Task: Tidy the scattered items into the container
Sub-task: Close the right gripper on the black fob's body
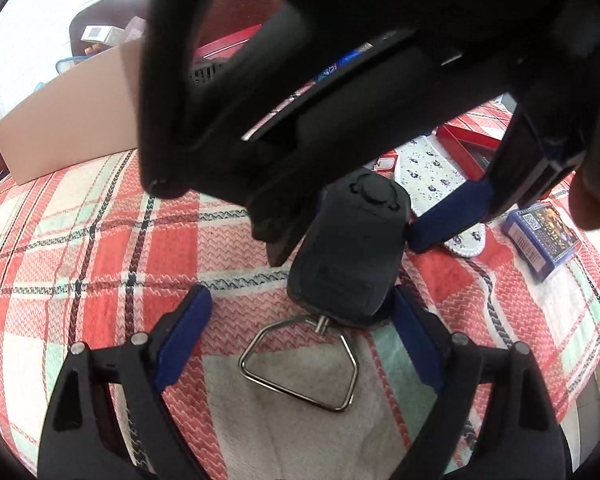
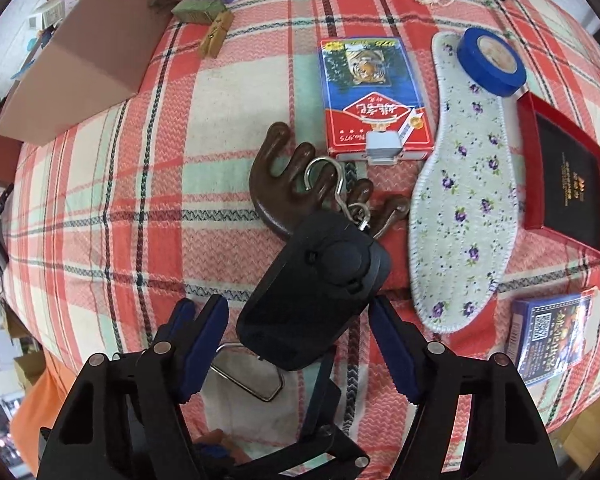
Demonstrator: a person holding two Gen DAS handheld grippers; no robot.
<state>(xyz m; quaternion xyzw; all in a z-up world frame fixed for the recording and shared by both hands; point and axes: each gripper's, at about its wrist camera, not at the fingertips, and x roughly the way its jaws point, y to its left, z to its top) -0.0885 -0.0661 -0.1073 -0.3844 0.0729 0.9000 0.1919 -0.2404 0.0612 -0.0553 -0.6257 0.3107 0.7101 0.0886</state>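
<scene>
Hanging scale (image 2: 312,300), between right claw (image 2: 300,344), spread

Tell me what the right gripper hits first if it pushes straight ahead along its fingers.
Most likely the black hanging scale, which lies between the open fingers of the right gripper. Beyond it sit the scale's metal hook and the brown comb. How high the gripper is above the cloth is unclear.

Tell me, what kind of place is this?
Probably a home: a table under a plaid cloth, strewn with household bits such as a floral insole, playing cards and blue tape.
</scene>
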